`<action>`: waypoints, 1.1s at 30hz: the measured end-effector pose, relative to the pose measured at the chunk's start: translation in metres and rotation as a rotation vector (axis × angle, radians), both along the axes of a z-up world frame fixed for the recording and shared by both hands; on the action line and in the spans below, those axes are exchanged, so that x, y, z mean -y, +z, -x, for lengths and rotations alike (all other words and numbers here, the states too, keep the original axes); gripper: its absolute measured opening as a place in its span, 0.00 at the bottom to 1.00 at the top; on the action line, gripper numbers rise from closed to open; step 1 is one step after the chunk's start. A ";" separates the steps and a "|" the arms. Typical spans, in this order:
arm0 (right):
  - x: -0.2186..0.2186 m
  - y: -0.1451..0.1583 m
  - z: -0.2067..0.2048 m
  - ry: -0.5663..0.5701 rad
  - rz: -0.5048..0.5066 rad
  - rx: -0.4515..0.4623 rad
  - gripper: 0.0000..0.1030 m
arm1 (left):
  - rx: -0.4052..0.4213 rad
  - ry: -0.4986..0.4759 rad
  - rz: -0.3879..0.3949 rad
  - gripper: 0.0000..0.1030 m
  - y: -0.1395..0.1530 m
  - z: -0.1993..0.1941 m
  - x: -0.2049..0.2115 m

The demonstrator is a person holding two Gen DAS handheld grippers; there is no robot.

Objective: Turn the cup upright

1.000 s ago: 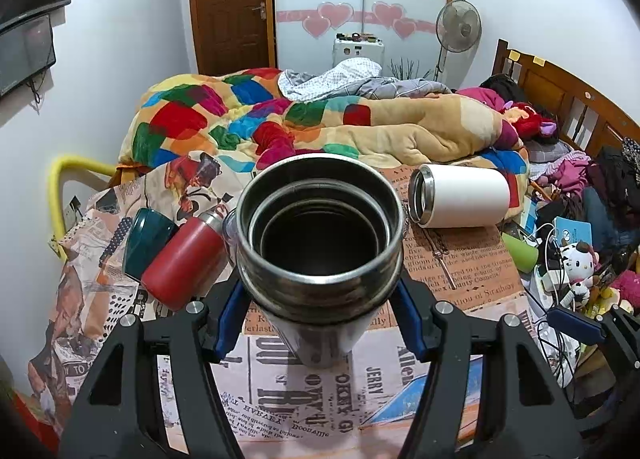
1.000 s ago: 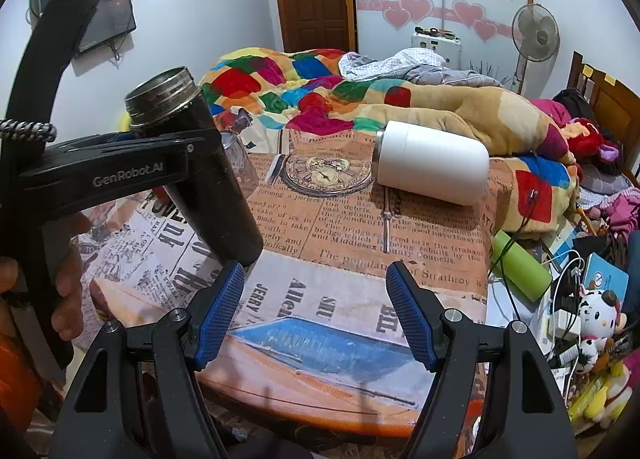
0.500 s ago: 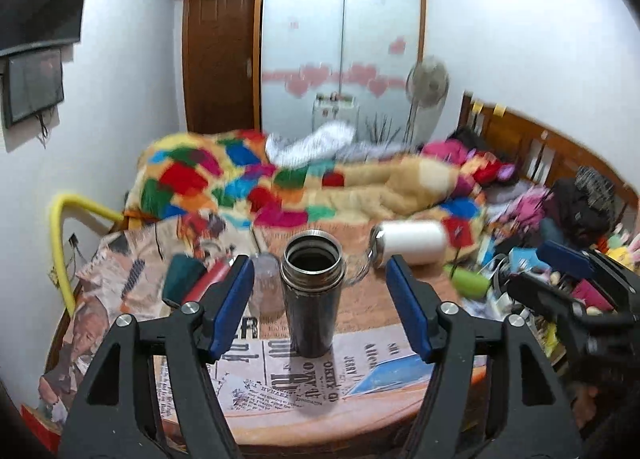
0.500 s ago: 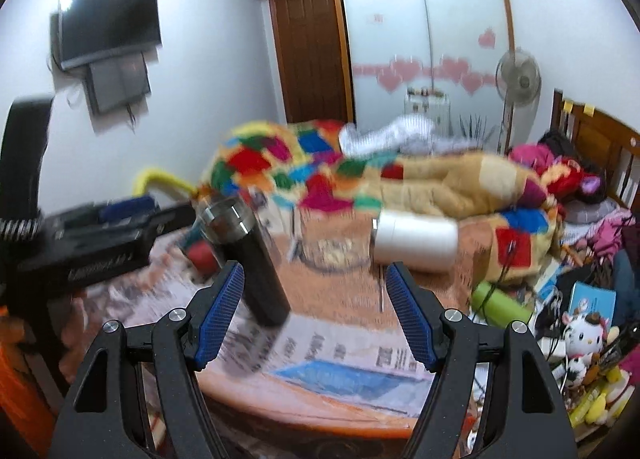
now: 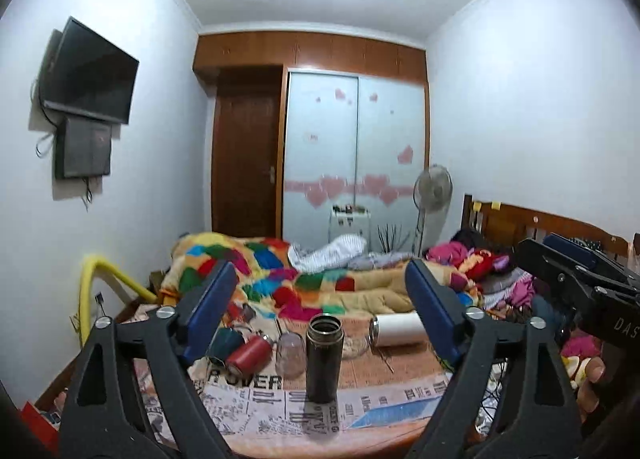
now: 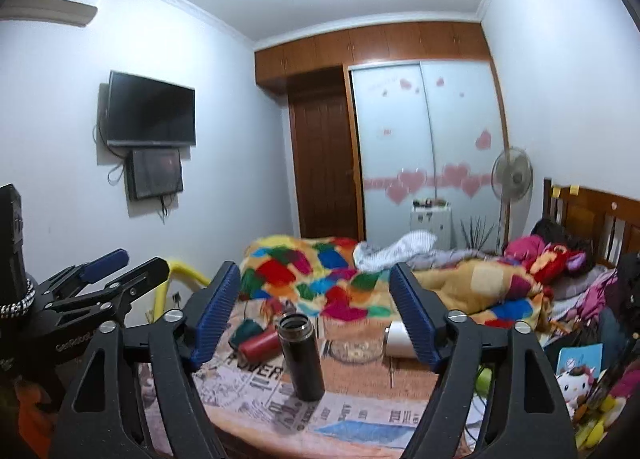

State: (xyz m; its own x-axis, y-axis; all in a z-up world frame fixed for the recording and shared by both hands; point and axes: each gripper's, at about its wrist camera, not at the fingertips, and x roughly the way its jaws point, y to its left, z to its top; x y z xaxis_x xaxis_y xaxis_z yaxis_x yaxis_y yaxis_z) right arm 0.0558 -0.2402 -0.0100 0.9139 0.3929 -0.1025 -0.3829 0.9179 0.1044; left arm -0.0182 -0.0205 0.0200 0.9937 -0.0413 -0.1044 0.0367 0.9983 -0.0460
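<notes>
The dark steel cup (image 5: pixel 324 357) stands upright, mouth up, on the newspaper-covered table (image 5: pixel 260 415); it also shows in the right wrist view (image 6: pixel 301 355). My left gripper (image 5: pixel 320 311) is open and empty, pulled back and raised well clear of the cup. My right gripper (image 6: pixel 314 313) is open and empty, also back from the table. Each gripper shows at the edge of the other's view.
A white cup (image 5: pixel 396 331), a red cup (image 5: pixel 248 353) and a teal cup (image 5: pixel 224 341) lie on their sides behind the dark cup. A clear glass (image 5: pixel 291 355) stands upside down and a glass bowl (image 6: pixel 356 349) sits nearby. A bed with a colourful quilt (image 5: pixel 280 279) lies beyond.
My left gripper opened, let go of the dark cup, which now stands upright on the table, and drew back and up. My right gripper also pulled back and up.
</notes>
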 end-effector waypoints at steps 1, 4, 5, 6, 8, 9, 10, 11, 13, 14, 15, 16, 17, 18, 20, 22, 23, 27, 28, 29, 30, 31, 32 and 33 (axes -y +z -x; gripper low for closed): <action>-0.001 0.000 0.002 -0.006 0.000 0.008 0.81 | 0.010 0.004 -0.002 0.91 0.001 0.005 0.000; -0.003 0.000 0.005 -0.023 0.006 0.014 0.87 | 0.026 0.020 -0.004 0.99 0.002 0.014 0.002; -0.003 0.000 0.006 -0.026 0.007 0.014 0.92 | 0.027 0.022 -0.003 0.99 0.001 0.014 0.002; -0.004 -0.001 0.006 -0.035 0.009 0.015 0.95 | 0.024 0.024 -0.003 0.99 0.000 0.016 0.002; -0.004 -0.003 0.009 -0.050 0.014 0.014 1.00 | 0.010 0.033 -0.007 1.00 -0.003 0.017 0.001; -0.006 -0.005 0.009 -0.053 0.021 0.010 1.00 | 0.005 0.036 -0.009 1.00 -0.005 0.018 0.002; -0.007 -0.006 0.008 -0.054 0.027 0.003 1.00 | 0.000 0.038 -0.010 1.00 -0.006 0.018 0.001; -0.006 -0.006 0.010 -0.054 0.031 0.000 1.00 | -0.005 0.037 -0.008 1.00 -0.008 0.017 0.001; -0.007 -0.008 0.009 -0.051 0.039 -0.005 1.00 | -0.012 0.036 -0.005 1.00 -0.009 0.017 0.001; -0.005 -0.009 0.012 -0.052 0.041 -0.006 1.00 | -0.014 0.035 -0.004 1.00 -0.010 0.018 0.001; -0.005 -0.009 0.012 -0.051 0.042 -0.007 1.00 | -0.015 0.037 -0.003 1.00 -0.010 0.019 0.000; -0.005 -0.009 0.012 -0.050 0.043 -0.008 1.00 | -0.015 0.039 -0.003 1.00 -0.010 0.019 0.001; -0.004 -0.009 0.014 -0.050 0.045 -0.007 1.00 | -0.016 0.039 -0.004 1.00 -0.010 0.020 0.001; -0.004 -0.009 0.016 -0.050 0.046 -0.006 1.00 | -0.016 0.038 -0.005 1.00 -0.010 0.020 0.001; -0.003 -0.010 0.017 -0.051 0.047 -0.006 1.00 | -0.016 0.037 -0.005 1.00 -0.011 0.019 0.001; -0.003 -0.010 0.017 -0.051 0.046 -0.008 1.00 | -0.017 0.039 -0.006 1.00 -0.011 0.019 0.002; -0.003 -0.010 0.018 -0.051 0.046 -0.008 1.00 | -0.017 0.039 -0.005 1.00 -0.011 0.019 0.002; -0.003 -0.012 0.017 -0.051 0.051 -0.017 1.00 | -0.024 0.039 -0.006 1.00 -0.012 0.017 0.002; -0.002 -0.012 0.017 -0.051 0.053 -0.019 1.00 | -0.026 0.038 -0.006 1.00 -0.013 0.016 0.002; -0.002 -0.013 0.016 -0.051 0.053 -0.022 1.00 | -0.027 0.038 -0.007 1.00 -0.013 0.016 0.001; -0.002 -0.014 0.016 -0.050 0.053 -0.024 1.00 | -0.026 0.038 -0.007 1.00 -0.013 0.016 0.001; -0.001 -0.014 0.016 -0.050 0.053 -0.026 1.00 | -0.026 0.037 -0.006 1.00 -0.013 0.016 0.001; -0.001 -0.015 0.015 -0.050 0.053 -0.029 1.00 | -0.028 0.034 -0.003 1.00 -0.013 0.015 0.001; -0.001 -0.015 0.015 -0.050 0.053 -0.031 1.00 | -0.029 0.032 -0.002 1.00 -0.013 0.014 0.001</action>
